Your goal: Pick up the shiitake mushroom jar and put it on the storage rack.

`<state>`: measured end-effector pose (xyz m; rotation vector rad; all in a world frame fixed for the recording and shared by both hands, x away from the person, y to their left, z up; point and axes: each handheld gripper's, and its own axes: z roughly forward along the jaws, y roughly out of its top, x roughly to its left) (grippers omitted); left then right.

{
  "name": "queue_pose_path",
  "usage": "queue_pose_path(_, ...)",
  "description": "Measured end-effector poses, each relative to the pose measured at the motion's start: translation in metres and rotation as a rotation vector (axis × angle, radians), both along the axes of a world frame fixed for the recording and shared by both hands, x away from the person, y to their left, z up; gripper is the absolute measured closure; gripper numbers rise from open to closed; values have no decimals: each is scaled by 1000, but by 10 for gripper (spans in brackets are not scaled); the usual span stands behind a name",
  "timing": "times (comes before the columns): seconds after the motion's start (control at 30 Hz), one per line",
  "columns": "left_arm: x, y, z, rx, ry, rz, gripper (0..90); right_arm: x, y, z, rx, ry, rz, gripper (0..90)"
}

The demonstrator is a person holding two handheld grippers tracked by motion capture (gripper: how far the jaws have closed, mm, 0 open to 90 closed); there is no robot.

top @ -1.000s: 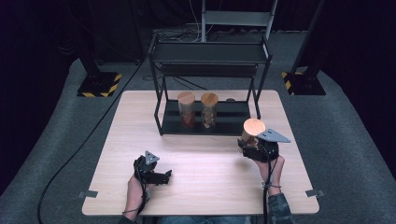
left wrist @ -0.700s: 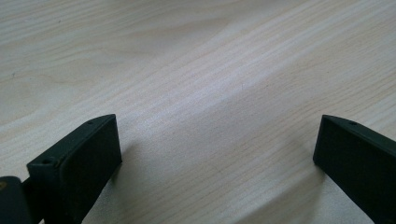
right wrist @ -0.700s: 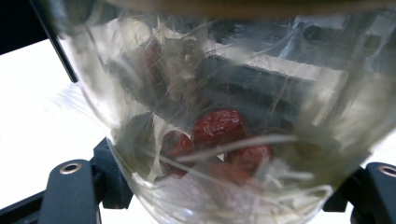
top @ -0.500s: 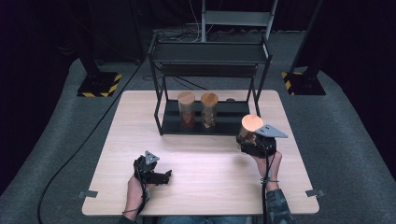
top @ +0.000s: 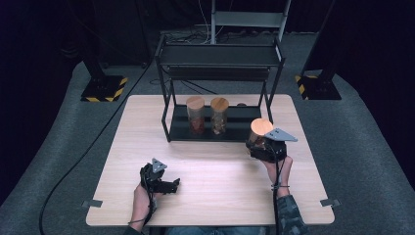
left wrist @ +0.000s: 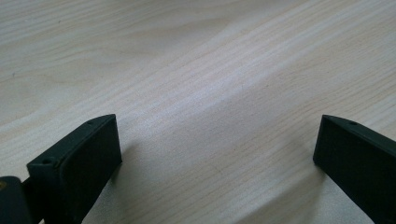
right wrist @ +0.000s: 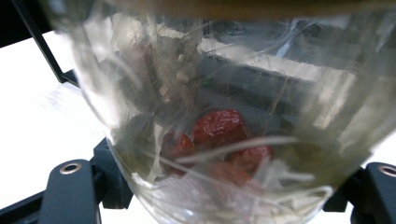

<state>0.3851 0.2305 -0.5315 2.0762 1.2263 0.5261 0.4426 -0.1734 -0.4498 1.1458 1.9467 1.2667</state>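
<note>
Glass jar (right wrist: 224, 121) clamped in right hand-held gripper (top: 266, 147), base cut off; left hand-held gripper (left wrist: 217, 154) released.

Each hand carries a black tool: the left tool (top: 159, 179) and right tool (top: 266, 147) both bear a grey 3-cornered plate and 2 black jaws with small screw holes; camouflage-patterned right sleeve (top: 289, 215)

Three clear glass jars with round wooden lids: two (top: 195, 115) (top: 219, 115) on the rack, one (top: 259, 132) off it. One black metal two-tier rack (top: 220, 56). One light wooden table (top: 210, 186). Two black two-jaw grippers (top: 169, 185) (top: 258, 149).
</note>
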Motion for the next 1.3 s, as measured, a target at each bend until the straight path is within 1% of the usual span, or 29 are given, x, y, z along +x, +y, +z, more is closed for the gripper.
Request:
queue_pose_path(0.1, 0, 0, 0, 0, 0, 0, 2, 3, 1, 1, -9, -2, 2, 244)
queue_pose_path(0.27, 0, 0, 0, -1, 0, 1, 2, 5, 3, 4, -5, -13, 0, 243)
queue_pose_path(0.4, 0, 0, 0, -1, -1, 0, 2, 9, 5, 4, -4, -4, 0, 243)
queue_pose_path(0.47, 0, 0, 0, 0, 0, 0, 2, 11, 6, 4, -12, -6, 1, 243)
queue_pose_path(0.57, 0, 0, 0, 0, 0, 0, 2, 12, 8, 5, -10, -11, 1, 243)
queue_pose_path(0.8, 0, 0, 0, -1, -1, 0, 2, 16, 9, 3, -21, -8, 1, 243)
queue_pose_path(0.87, 0, 0, 0, -1, 0, 0, 2, 18, 10, 4, -18, -2, 0, 243)
queue_pose_path(1.0, 0, 0, 0, 0, 0, 0, 2, 21, 12, 7, -21, -13, 0, 243)
queue_pose_path(1.2, 0, 0, 0, -1, 0, 0, 2, 26, 14, 10, -33, -17, 2, 243)
queue_pose_path(1.3, 0, 0, 0, -1, 0, 0, 2, 28, 15, 11, -29, -13, -2, 243)
